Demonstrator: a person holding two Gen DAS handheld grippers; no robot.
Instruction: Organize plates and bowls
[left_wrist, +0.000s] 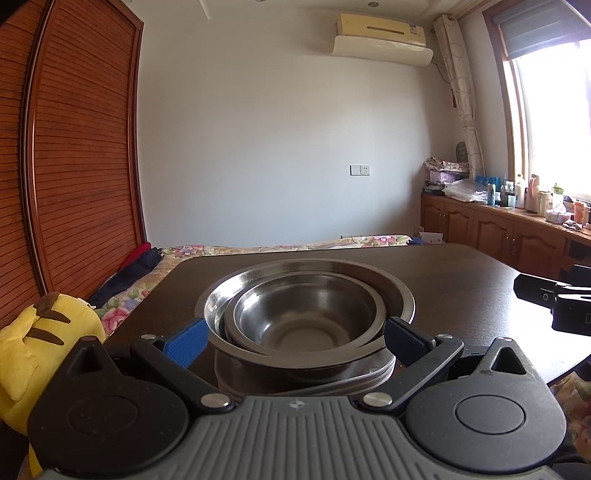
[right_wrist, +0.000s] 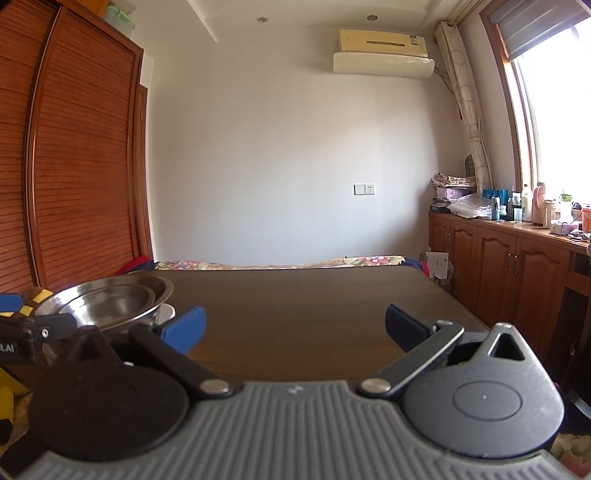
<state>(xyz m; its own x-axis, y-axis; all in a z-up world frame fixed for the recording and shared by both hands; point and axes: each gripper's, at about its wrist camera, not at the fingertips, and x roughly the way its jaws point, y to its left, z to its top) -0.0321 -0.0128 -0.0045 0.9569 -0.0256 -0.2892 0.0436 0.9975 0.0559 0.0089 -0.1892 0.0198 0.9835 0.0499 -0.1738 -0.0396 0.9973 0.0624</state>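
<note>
Blue pads (left_wrist: 184, 341) of the left gripper (left_wrist: 293, 341) stand wide apart on both sides of a stack of steel bowls (left_wrist: 306, 321); the jaws are released and, as far as I can tell, they do not touch the rims. At least 2 bowls are nested, the smaller one tilted inside the larger, and under them lie flat steel pieces that look like plates (left_wrist: 369, 374). The stack sits at the near edge of the dark wooden counter (left_wrist: 461, 280). On the left, beside the counter, lies a yellow plush toy (left_wrist: 40, 343). The right gripper (right_wrist: 295, 328) is over bare counter, well apart from the stack, its jaws released too and holding nothing. From the right wrist view the bowls appear at the left. A bed with a flowered cover (left_wrist: 192, 251) is behind the counter.
</note>
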